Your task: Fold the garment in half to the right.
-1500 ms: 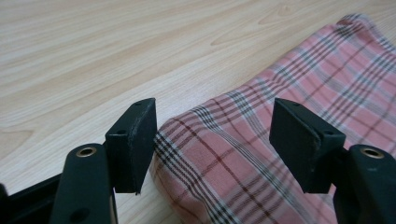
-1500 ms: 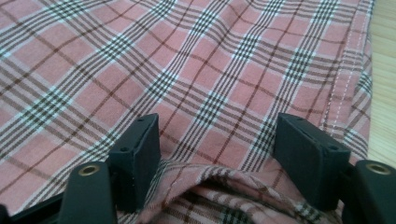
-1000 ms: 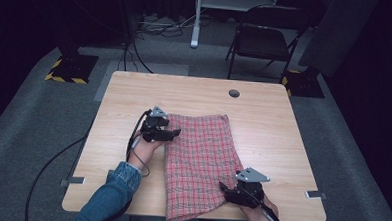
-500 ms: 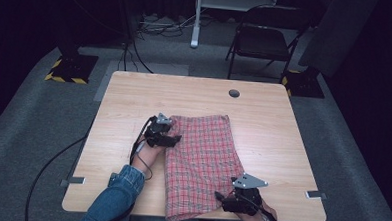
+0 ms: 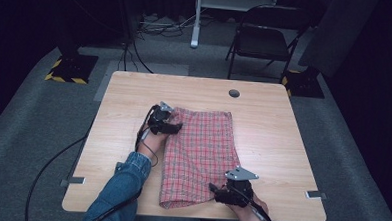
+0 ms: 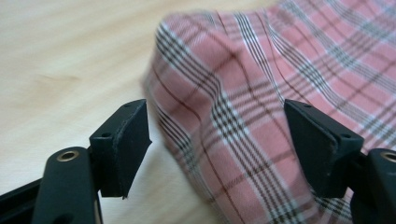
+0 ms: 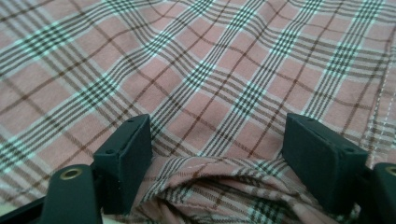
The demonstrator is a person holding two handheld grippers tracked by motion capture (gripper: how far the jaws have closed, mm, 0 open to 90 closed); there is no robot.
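Both grippers' jaws wide apart at the pink plaid cloth (image 5: 199, 150), seemingly unclamped, left's just opening

A light wooden table (image 5: 283, 139) with a round hole carries a folded pink plaid cloth (image 5: 199, 150).

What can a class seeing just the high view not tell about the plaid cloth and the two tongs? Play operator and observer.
Operator: Are the left tongs gripping the cloth?
Observer: No. Their jaws have just been opening; a raised corner sits between them, unpinched.
Operator: And the right tongs?
Observer: Open too, jaws astride a bunched hem.
Operator: Is that hem flat?
Observer: No, it is folded over in wrinkles.
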